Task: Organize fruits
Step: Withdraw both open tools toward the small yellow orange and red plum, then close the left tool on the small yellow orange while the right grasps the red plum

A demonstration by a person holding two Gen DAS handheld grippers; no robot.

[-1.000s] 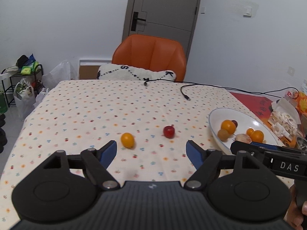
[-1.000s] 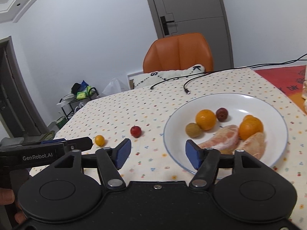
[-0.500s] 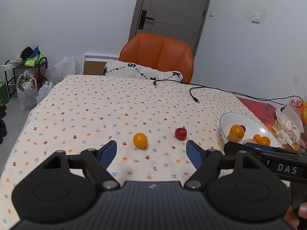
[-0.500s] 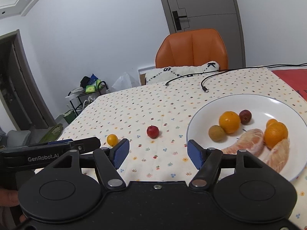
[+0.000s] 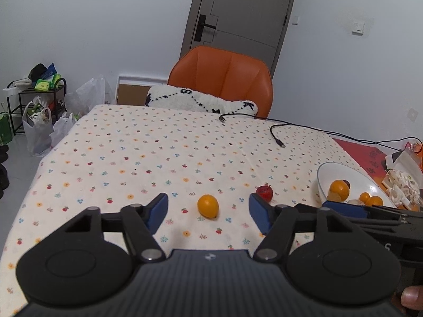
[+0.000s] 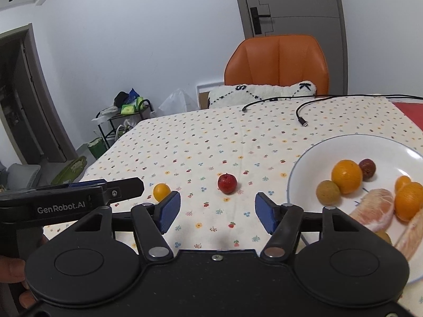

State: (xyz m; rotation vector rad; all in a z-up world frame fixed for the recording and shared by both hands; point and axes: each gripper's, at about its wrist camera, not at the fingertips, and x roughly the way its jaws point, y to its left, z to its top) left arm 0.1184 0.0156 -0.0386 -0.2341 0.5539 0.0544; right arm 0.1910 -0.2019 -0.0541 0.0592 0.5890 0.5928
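Observation:
A small orange fruit (image 5: pixel 208 206) lies on the dotted tablecloth between the fingers of my left gripper (image 5: pixel 207 211), which is open and a little short of it. A small red fruit (image 5: pixel 264 192) sits to its right. In the right wrist view the red fruit (image 6: pixel 226 183) lies just ahead of my open right gripper (image 6: pixel 218 211), with the orange fruit (image 6: pixel 161 191) to the left. A white plate (image 6: pixel 317 155) at the right holds oranges, a brown fruit, a dark red fruit and peeled citrus segments.
An orange chair (image 5: pixel 222 79) with a white cushion stands at the table's far edge. Two black cables (image 5: pixel 277 134) lie on the far right of the cloth. Snack packets (image 5: pixel 401 179) sit beyond the plate. A shelf and bags (image 5: pixel 39 116) stand on the floor at left.
Both grippers have shifted left and drawn nearer the loose fruits. The orange fruit now sits centred between the left fingers, and the red fruit is centred ahead of the right gripper.

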